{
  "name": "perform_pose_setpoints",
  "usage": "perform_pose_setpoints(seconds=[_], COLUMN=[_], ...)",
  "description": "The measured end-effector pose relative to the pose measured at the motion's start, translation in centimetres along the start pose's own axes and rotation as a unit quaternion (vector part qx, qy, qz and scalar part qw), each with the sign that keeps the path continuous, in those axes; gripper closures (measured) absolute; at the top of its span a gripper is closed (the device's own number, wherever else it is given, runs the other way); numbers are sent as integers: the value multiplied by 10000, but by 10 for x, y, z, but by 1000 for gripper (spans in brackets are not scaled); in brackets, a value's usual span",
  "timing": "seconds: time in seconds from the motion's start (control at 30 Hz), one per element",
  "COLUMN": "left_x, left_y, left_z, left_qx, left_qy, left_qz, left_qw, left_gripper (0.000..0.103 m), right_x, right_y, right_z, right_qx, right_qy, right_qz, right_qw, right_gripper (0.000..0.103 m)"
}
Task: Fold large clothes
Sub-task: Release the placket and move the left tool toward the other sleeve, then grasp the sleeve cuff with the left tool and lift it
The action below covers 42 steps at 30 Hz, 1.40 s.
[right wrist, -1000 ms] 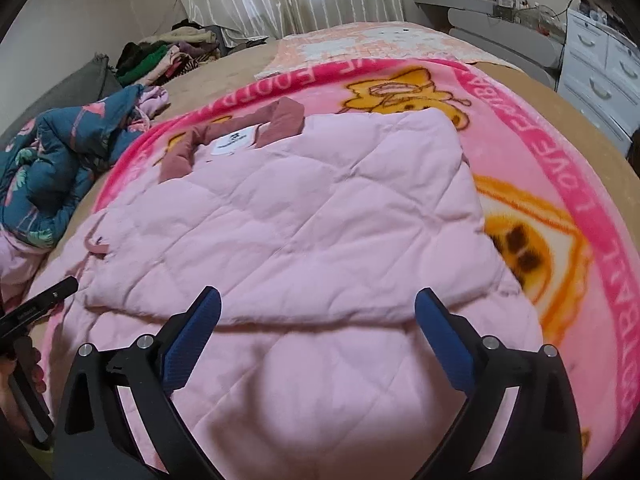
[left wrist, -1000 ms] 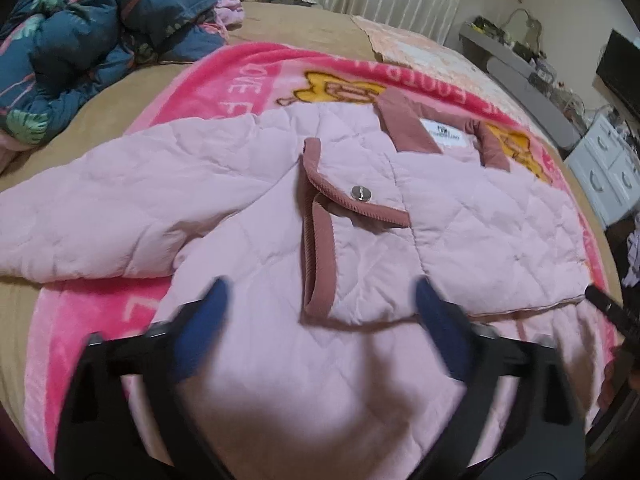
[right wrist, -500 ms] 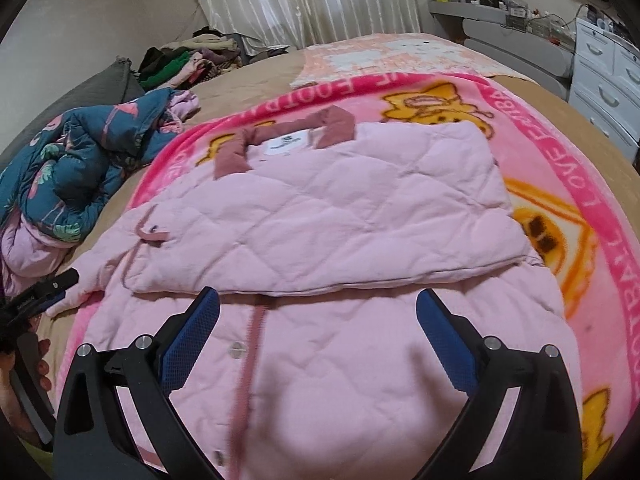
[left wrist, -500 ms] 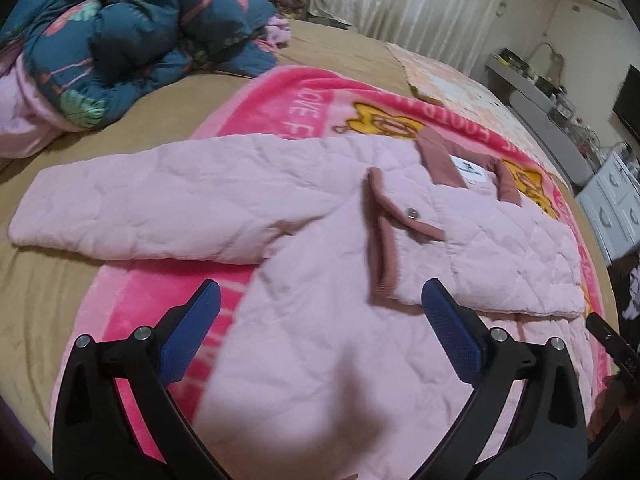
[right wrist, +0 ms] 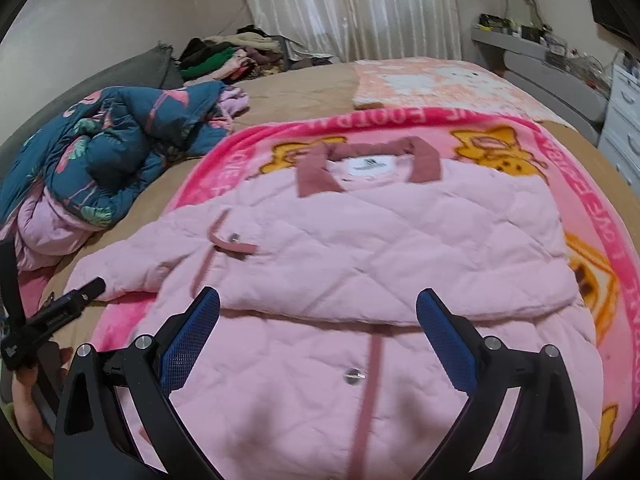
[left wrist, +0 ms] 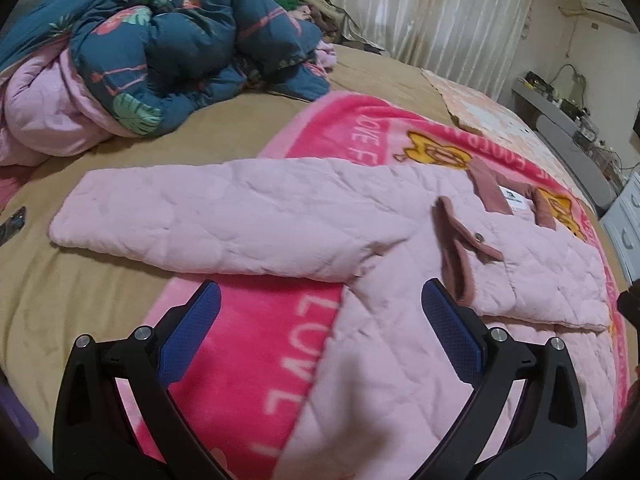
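Note:
A pink quilted jacket [right wrist: 380, 248] with a dark rose collar [right wrist: 316, 168] lies face up on a pink blanket [right wrist: 592, 200] on the bed. Its right sleeve is folded across the chest [right wrist: 400, 276]. Its left sleeve [left wrist: 224, 224] lies stretched out to the left over the tan bed cover. My left gripper [left wrist: 320, 300] is open and empty, above the blanket just in front of that sleeve's armpit. My right gripper [right wrist: 318, 300] is open and empty, above the jacket's lower front near the snap placket [right wrist: 370, 364].
A crumpled dark blue floral quilt [left wrist: 168, 40] sits at the bed's far left. A pile of clothes [right wrist: 224, 56] lies by the curtain. White drawers [right wrist: 624, 120] and a grey shelf stand at the right. The left gripper's handle and hand [right wrist: 36, 332] show at the left.
Both grippers have drawn back and up from the jacket. The left wrist view has swung left, bringing the whole outstretched left sleeve into sight. The jacket has not moved.

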State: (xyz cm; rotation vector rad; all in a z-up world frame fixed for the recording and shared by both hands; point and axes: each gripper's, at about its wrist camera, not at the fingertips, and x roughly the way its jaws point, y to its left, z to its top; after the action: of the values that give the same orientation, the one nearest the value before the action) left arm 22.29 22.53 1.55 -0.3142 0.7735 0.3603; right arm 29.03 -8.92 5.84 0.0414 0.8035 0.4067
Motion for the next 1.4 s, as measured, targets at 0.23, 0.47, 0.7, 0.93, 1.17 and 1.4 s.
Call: perform_pose_setpoints(seconds=[0.23, 0.47, 0.7, 0.93, 1.17, 1.4], left_x=[3, 6, 8, 19, 38, 57], left_y=[35, 71, 109, 151, 187, 218], left_z=[5, 9, 12, 10, 9, 8], left_qx=[-367, -703, -1155, -1706, -2357, -2911], left_qy=[-17, -33, -67, 15, 93, 43], left_qz=[96, 291, 445, 654, 551, 593], left_qw=[9993, 9971, 9923, 9832, 9702, 9549], left_gripper=[9, 9, 9, 9, 9, 9], right_x=[8, 22, 39, 57, 87, 107], right_y=[48, 93, 133, 171, 204, 236], right_z=[12, 18, 18, 15, 7, 0], right_qx=[-350, -703, -1046, -1516, -1788, -2100], right_qy=[-8, 44, 171, 296, 552, 727], right_qz=[221, 416, 638, 884, 1029, 1155], right_qw=[9991, 9966, 9923, 9840, 9769, 9681], right_gripper=[5, 5, 5, 5, 5, 5])
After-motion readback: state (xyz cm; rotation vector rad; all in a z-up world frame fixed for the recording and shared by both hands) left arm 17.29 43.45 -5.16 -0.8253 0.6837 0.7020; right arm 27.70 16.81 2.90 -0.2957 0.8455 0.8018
